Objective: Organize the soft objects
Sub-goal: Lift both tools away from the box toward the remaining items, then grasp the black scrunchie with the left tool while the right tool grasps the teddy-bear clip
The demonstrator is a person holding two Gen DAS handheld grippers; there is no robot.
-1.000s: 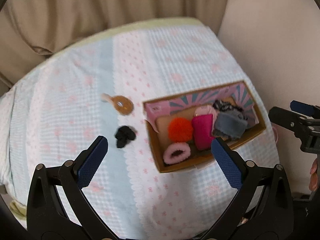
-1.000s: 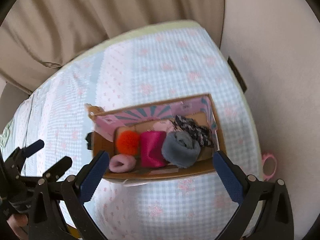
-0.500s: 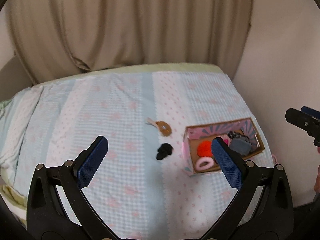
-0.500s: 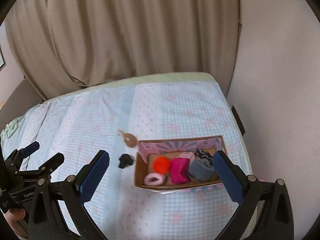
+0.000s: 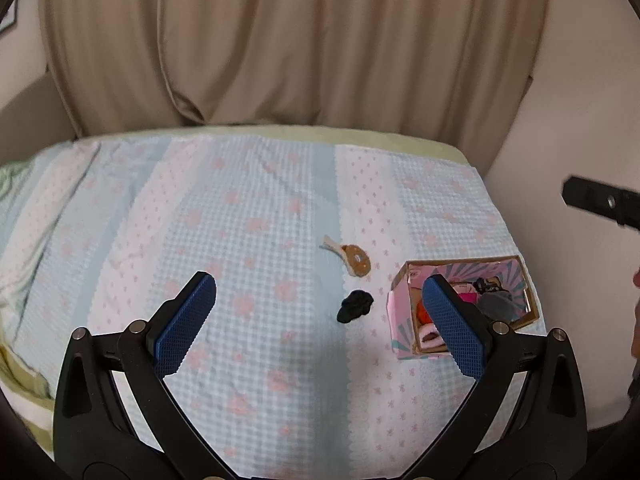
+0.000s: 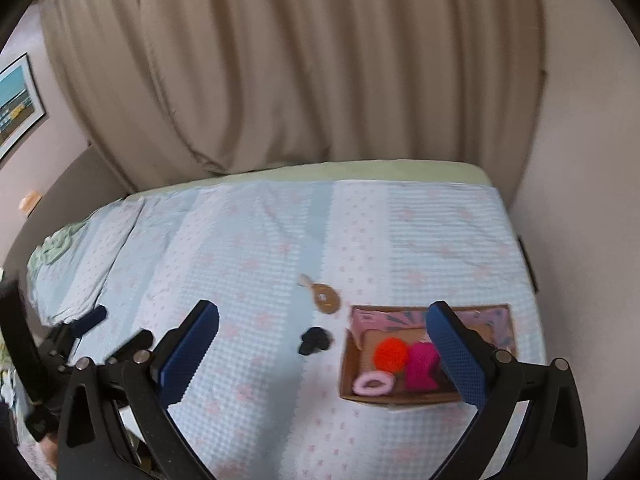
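Each claw [image 5: 320, 320] — black frame, silver screws, blue textured pads [image 5: 185, 324].

A beige curtain [image 5: 280, 40] hangs in heavy folds behind the bed, filling the upper part of both views; a plain pale wall [image 6: 592, 200] stands at the right, close against the mattress edge; a framed picture [image 6: 16, 108] with blue and yellow tones hangs on the left wall; the bed carries a light blue and white checked bedspread [image 5: 248, 216] dotted with pink flowers; a pale green sheet [image 6: 360, 170] shows along its far edge.
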